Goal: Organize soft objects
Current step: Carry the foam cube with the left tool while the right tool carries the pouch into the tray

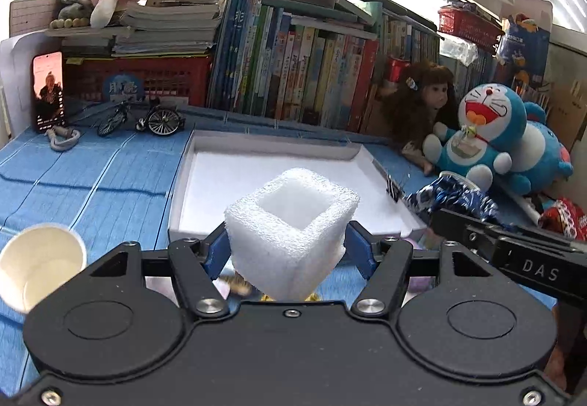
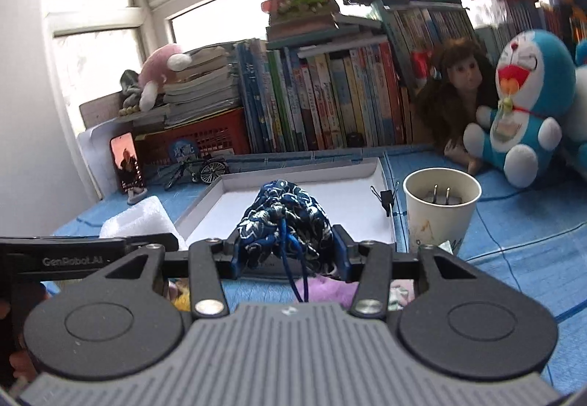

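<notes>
Left fingers (image 1: 220,252) are pinching a foam block (image 1: 290,233). Right fingers (image 2: 339,252) are squeezing a blue pouch (image 2: 286,226) before the white tray (image 2: 381,164).

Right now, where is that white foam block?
The white foam block is clamped in the left gripper, held in front of the white tray, as the left wrist view shows.

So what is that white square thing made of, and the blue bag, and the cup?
The white block looks like packing foam: bumpy, matte, hollow in the middle. The blue bag seems to be soft printed cloth, wrinkled, with a cord hanging down. The cup is probably paper: thin rolled rim, dull white wall with a printed picture.
</notes>
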`<state>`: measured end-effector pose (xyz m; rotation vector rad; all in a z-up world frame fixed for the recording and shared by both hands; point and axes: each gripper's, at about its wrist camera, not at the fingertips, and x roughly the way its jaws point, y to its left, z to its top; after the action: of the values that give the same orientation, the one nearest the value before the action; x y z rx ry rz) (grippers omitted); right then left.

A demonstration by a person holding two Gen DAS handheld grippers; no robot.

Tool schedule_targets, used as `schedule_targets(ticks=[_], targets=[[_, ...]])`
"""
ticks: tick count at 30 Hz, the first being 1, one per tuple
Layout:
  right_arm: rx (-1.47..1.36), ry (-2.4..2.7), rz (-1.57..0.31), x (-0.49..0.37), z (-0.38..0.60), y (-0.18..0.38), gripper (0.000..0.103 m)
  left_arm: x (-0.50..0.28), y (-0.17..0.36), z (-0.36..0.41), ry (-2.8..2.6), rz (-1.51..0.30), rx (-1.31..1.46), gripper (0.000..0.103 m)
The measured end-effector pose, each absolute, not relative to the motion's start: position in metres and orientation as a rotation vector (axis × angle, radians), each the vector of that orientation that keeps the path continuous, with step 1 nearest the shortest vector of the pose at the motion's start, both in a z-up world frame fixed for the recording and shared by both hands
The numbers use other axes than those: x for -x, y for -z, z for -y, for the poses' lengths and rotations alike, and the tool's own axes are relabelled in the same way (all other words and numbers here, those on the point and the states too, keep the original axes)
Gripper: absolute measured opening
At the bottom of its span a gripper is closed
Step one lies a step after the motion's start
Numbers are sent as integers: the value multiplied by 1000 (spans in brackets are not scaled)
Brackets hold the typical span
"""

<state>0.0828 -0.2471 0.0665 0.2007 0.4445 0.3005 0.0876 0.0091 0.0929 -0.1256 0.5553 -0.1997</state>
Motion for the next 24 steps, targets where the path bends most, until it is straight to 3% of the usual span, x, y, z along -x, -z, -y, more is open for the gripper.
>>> schedule_targets(ticks=[24], targets=[[-376, -310, -679, -216, 257, -89, 53, -237, -117, -2, 177, -720, 299, 64]])
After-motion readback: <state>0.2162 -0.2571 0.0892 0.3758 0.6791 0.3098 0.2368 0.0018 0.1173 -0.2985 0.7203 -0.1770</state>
